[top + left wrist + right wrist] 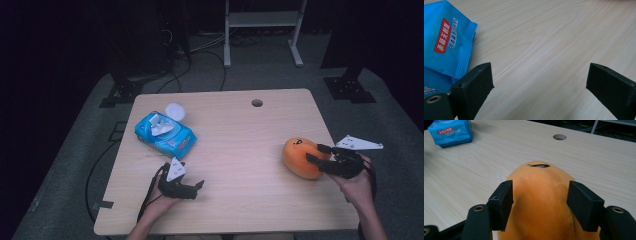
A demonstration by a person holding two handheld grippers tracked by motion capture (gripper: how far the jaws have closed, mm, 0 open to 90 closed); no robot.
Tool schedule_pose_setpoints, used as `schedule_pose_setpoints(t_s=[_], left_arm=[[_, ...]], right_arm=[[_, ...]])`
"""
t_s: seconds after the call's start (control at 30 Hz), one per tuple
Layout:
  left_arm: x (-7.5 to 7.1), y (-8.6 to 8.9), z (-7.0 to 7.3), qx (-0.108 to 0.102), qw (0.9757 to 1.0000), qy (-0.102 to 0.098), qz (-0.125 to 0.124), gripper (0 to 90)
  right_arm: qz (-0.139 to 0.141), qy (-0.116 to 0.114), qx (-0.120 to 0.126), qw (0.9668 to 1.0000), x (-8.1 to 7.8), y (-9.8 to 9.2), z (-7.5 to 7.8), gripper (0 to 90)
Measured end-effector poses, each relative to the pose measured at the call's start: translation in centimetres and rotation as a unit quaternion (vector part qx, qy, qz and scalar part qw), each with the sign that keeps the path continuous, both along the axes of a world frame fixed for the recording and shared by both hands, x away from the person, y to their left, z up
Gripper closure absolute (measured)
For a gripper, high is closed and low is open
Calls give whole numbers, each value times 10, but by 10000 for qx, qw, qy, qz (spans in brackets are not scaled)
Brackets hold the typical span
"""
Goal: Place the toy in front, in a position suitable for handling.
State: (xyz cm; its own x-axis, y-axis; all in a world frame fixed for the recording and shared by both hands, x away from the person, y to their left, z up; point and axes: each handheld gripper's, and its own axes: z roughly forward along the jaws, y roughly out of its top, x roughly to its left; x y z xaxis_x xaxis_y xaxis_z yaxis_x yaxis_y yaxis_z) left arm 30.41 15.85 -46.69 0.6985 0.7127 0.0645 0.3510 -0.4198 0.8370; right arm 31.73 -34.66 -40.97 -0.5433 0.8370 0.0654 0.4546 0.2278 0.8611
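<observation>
- High view: an orange plush toy [300,157] is seen near the table's [240,150] right edge, w/ the right gripper [320,154] brought up against it from the right side.
- Right gripper view: the toy is straddled by the two black jaws, one on each flank; the jaws stand wide apart, approx. as wide as the toy. The pads lie at the toy's sides, but whether they press in can't be told.
- A dark mark is seen on the toy's far end [539,165].
- Left gripper [196,186] is held low over the table's near-left part, well apart from the toy; jaws wide open, nothing betw. them, bare wood seen in the gap.
- A blue wipes pack [165,134] lies on the table's left part, just beyond the left gripper; its flap is lifted, w/ a white lid [175,110] seen at its far end.
- A round hole [257,103] is seen near the table's far edge.
</observation>
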Motion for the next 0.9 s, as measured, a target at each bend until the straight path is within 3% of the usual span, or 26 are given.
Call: schedule_pose_setpoints(t_s=[0.23, 0.5, 0.9], left_arm=[[0, 1, 1, 5, 10000, -5, 13, 61], [0, 1, 1, -6, 10000, -13, 25, 61], [0, 2, 1, 6, 10000, -2, 13, 61]], right_arm=[[90, 169, -45, 9998, 2, 4, -7, 482], [213, 372, -251, 9988, 3, 13, -12, 650], [36, 259, -259, 9993, 3, 12, -8, 787]])
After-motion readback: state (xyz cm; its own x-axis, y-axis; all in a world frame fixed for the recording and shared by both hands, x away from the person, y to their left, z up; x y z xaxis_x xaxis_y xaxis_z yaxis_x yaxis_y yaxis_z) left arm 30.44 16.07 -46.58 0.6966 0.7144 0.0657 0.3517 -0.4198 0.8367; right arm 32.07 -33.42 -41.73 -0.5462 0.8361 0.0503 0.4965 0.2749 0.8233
